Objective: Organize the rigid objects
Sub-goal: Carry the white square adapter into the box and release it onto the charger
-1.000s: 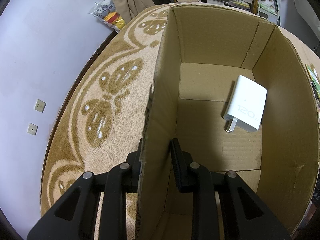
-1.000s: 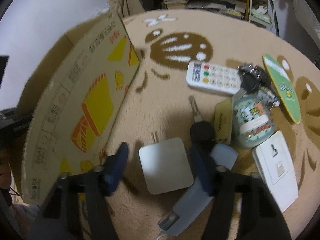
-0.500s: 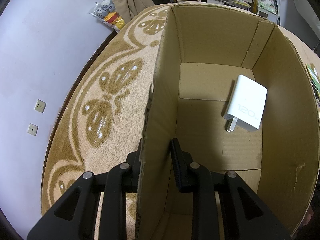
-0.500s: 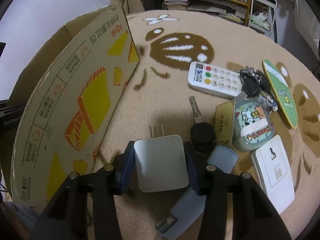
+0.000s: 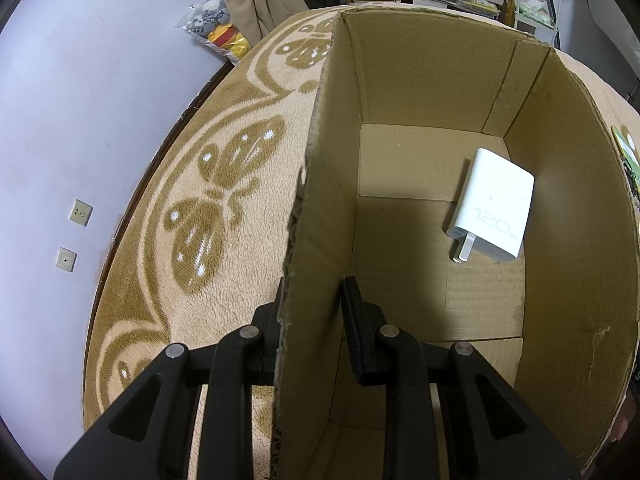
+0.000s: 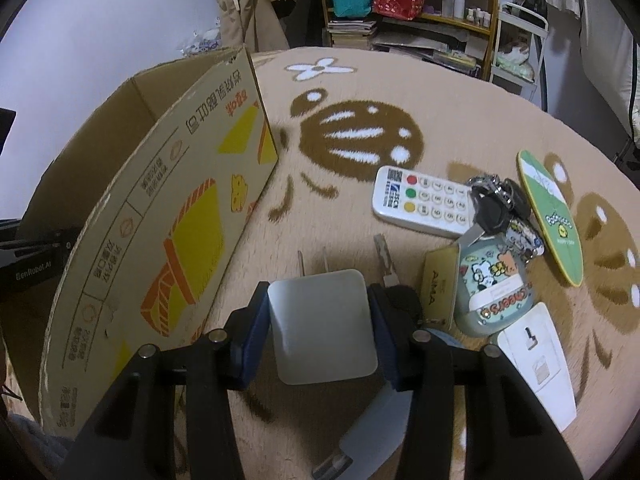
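Right wrist view shows the square white plug (image 6: 322, 326) pinched between the blue pads of the right gripper (image 6: 320, 320), its 2 prongs pointing away from the camera over the beige rug (image 6: 360, 92). Just left of it stands the printed outer wall of the cardboard box (image 6: 160, 248). To the right, lying close together on the rug, are a black key (image 6: 394, 280), a white remote (image 6: 420, 202), a bunch of keys (image 6: 496, 204), a green oval card (image 6: 550, 216) and a white card (image 6: 538, 364); a pale blue object (image 6: 380, 428) lies under the gripper.

Left wrist view shows the left gripper (image 5: 310, 320) pressed onto the box's side wall (image 5: 316, 248), 1 finger outside and 1 inside. Inside the box, a white charger (image 5: 492, 208) marked 120W lies flat on the bottom near the right wall, prongs toward the camera.
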Demonstrator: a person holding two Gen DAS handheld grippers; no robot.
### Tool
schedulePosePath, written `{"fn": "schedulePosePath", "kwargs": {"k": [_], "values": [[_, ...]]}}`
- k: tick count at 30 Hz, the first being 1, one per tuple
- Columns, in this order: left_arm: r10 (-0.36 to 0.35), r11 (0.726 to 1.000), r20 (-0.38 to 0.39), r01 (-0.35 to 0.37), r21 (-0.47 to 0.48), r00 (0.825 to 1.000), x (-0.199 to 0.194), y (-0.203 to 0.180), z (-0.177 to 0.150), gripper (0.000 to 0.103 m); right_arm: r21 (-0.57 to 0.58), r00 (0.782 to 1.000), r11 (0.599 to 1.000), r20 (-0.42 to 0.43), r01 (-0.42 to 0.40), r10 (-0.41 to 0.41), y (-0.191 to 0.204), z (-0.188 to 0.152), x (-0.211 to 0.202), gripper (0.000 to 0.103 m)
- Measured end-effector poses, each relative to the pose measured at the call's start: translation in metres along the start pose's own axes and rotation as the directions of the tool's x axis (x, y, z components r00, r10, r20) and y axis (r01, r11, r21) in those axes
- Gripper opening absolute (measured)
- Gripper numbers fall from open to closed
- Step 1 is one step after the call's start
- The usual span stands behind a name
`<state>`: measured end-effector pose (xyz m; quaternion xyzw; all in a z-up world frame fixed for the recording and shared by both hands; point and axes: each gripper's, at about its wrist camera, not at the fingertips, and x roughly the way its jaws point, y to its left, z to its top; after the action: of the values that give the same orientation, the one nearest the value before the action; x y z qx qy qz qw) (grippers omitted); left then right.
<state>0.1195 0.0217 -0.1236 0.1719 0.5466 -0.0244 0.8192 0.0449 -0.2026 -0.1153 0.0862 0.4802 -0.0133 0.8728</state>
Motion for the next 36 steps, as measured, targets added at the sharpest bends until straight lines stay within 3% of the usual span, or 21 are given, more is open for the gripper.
{"fn": "schedulePosePath", "kwargs": {"k": [23,36], "values": [[-0.005,1.000,-0.004,0.005,-0.002,1.000,0.001,0.000,-0.002,0.023,-0.006,0.980,1.000,0.198,-0.010,0.011,0.002,0.045,-0.042,0.051],[-0.002,1.000,-0.006,0.002,0.001,1.000,0.002,0.002,-0.001,0.023,-0.062,0.968,0.997,0.240,-0.053,0.067,0.038,0.075,-0.057,0.051]]}}
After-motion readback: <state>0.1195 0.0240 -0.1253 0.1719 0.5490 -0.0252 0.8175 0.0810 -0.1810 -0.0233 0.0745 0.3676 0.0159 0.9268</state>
